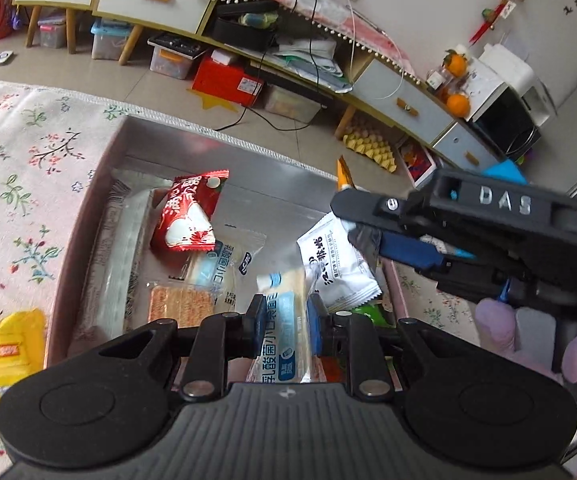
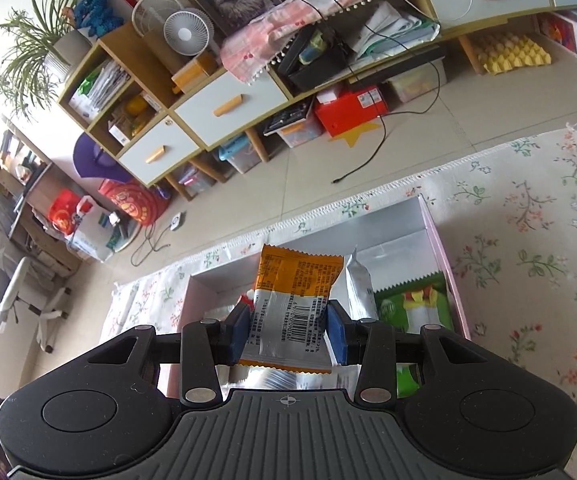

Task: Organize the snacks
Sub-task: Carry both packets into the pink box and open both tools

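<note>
Snacks sit in the pink box (image 1: 88, 216). My left gripper (image 1: 287, 322) clamps a crinkly clear bread pack (image 1: 284, 320); only the right view shows my right gripper (image 2: 287, 330) pinching the glossy orange packet (image 2: 294, 304), green bag (image 2: 412, 304) at 3 o'clock.

Left gripper (image 1: 286, 322) and right gripper (image 2: 288, 330) — both clamped, pointing downward.
</note>
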